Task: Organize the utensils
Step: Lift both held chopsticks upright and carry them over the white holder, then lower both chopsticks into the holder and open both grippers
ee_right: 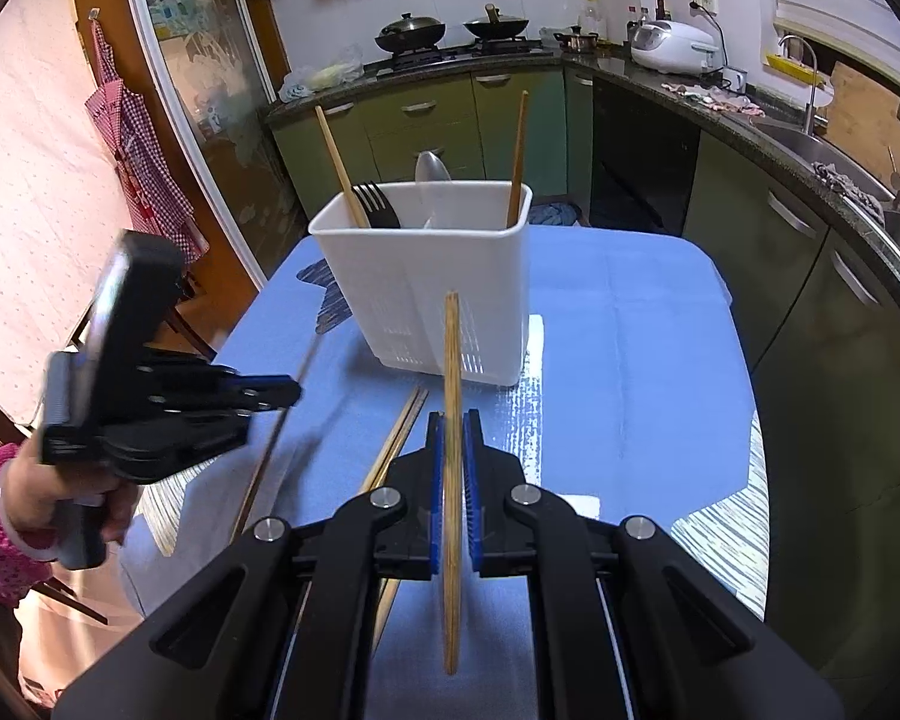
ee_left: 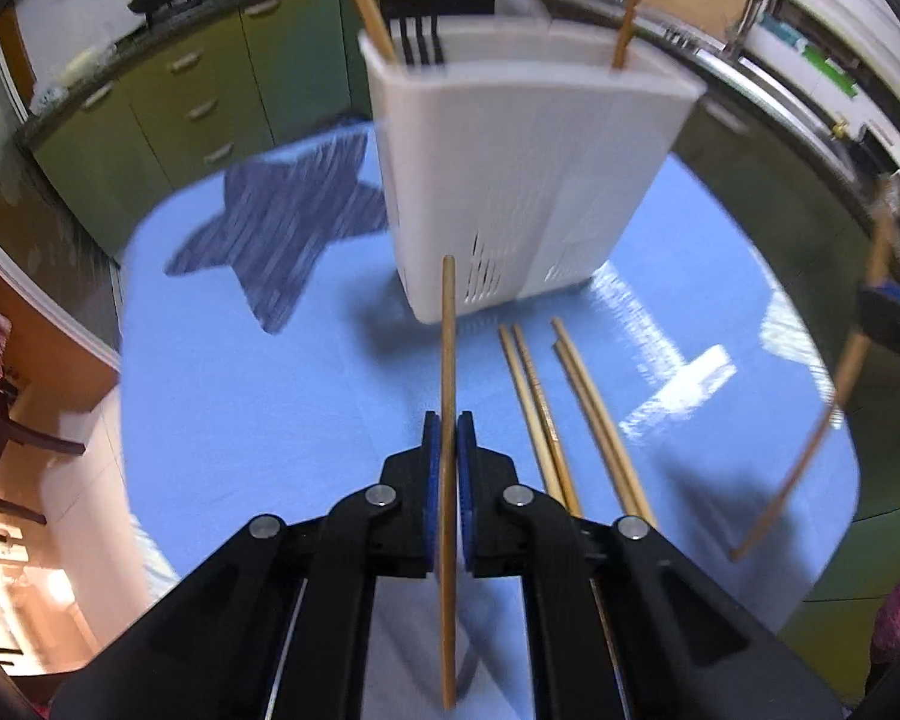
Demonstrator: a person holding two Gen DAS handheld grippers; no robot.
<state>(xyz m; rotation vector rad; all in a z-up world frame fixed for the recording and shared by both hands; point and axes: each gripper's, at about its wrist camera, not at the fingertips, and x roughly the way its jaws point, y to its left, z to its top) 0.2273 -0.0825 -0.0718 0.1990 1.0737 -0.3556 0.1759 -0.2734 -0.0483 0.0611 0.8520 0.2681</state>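
A white utensil holder stands on the blue table. It holds two wooden chopsticks, a black fork and a clear spoon. My left gripper is shut on a wooden chopstick, held above the table in front of the holder. My right gripper is shut on another wooden chopstick. Several loose chopsticks lie on the table just before the holder. The left gripper also shows in the right wrist view, the right one at the left wrist view's right edge.
A dark blue star-shaped mat lies on the blue tablecloth left of the holder. Green kitchen cabinets, a stove with woks and a sink counter surround the table. A chair stands at the left.
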